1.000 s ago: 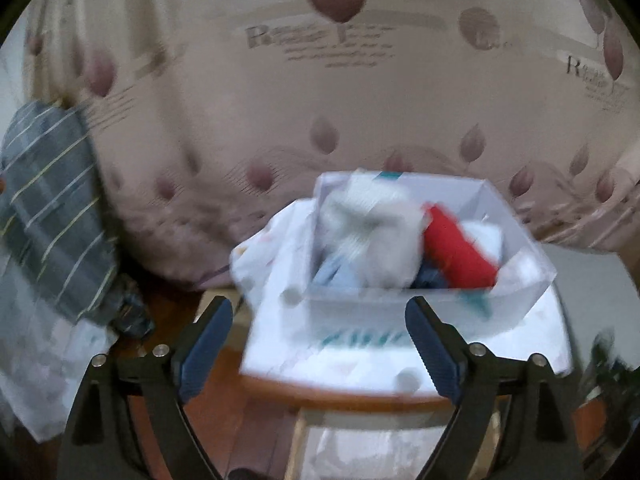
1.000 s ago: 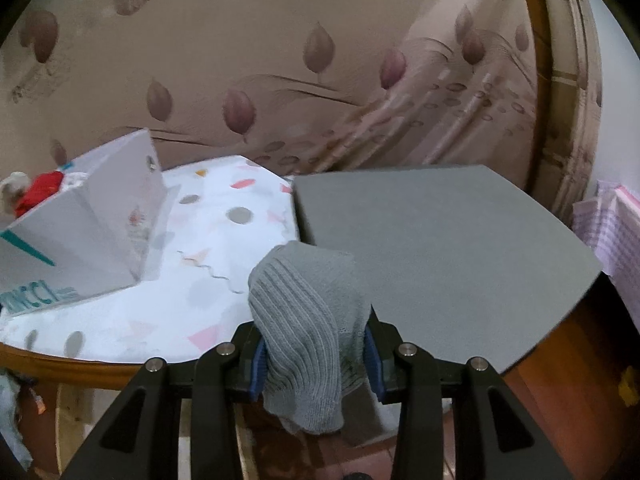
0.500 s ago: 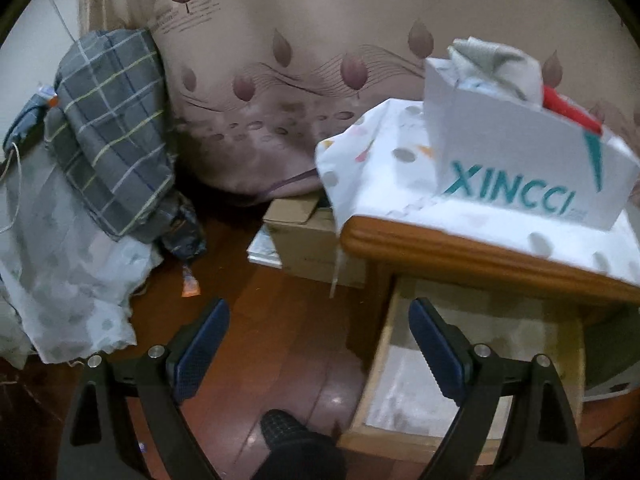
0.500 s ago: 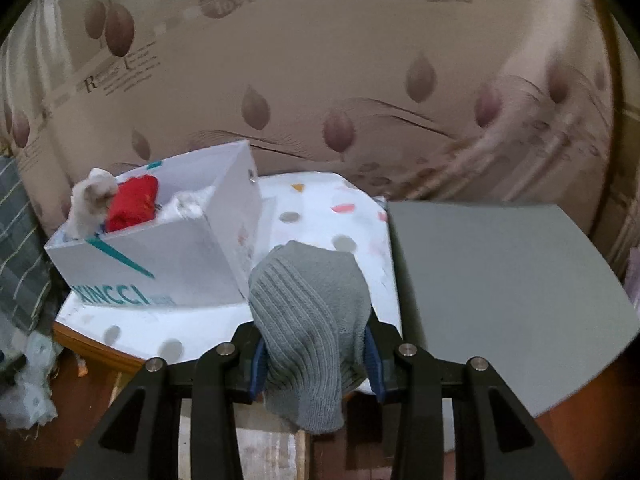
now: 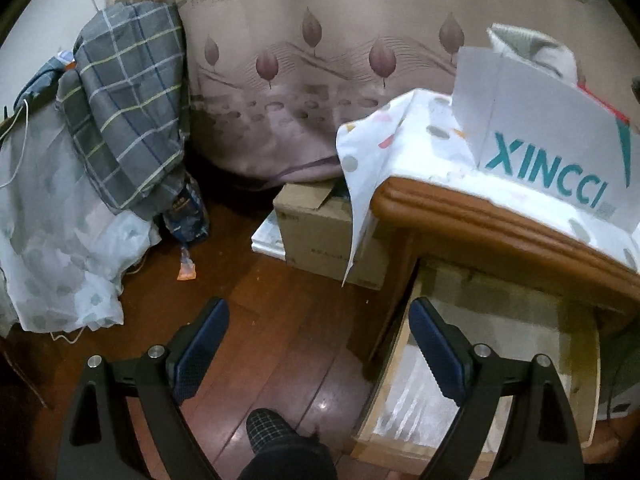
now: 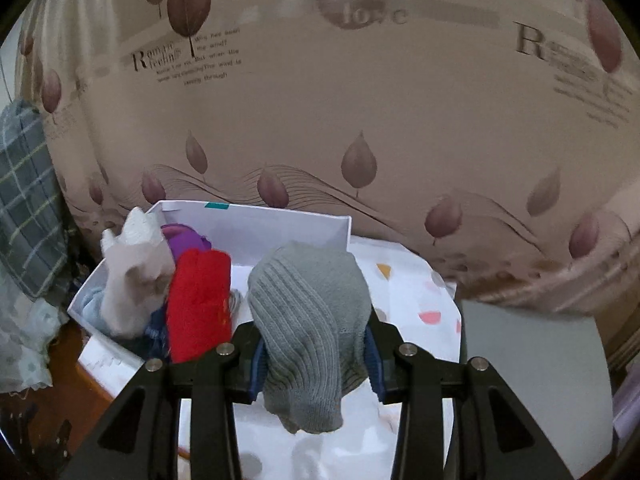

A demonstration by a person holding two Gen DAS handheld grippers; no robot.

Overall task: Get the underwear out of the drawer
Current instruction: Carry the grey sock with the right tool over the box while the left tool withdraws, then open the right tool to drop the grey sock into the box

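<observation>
Right gripper [image 6: 316, 354]: clamped on a grey ribbed garment [image 6: 310, 332], pads pressing both its sides. The garment bulges above the pads and hangs below them in a folded lump. It is up over the table's cloth [image 6: 404, 292], just right of the box [image 6: 256, 228].

Left gripper [image 5: 320, 344]: jaws wide apart, nothing between them. It points down at the wooden floor [image 5: 280, 320], just left of the drawer [image 5: 484, 364].

Landmark = white box, "XINCCI" in teal on its side in the left view.
- Box sits on the white spotted cloth, on the table [image 5: 500, 220] with a rounded brown wooden edge.
- Inside the box: red fabric [image 6: 198, 304] at its right front, a pale beige piece [image 6: 134, 268] to the left of the red and sticking up over the rim, something purple [image 6: 186, 240] behind them, dark blue and light blue bits low at the front. Cannot tell what each piece is.
- Below the box, under the table edge: the drawer, pulled out. Pale liner on its floor. Its right part is hidden by the gripper finger, so I cannot tell if any clothing is there.
- Left of the box, down on the floor: cardboard carton [image 5: 320, 232] against the table's side, with the cloth corner hanging over it.
- Further left: grey plaid cloth [image 5: 128, 108] draped over a pale sheet [image 5: 52, 248].
- Behind the box: beige curtain [image 6: 360, 100] with leaf print and lettering.
- Right of the box: flat grey board [image 6: 528, 364] on the table.

Bottom of left view: dark plaid foot or slipper [image 5: 268, 428] on the floor, between the gripper arms.
</observation>
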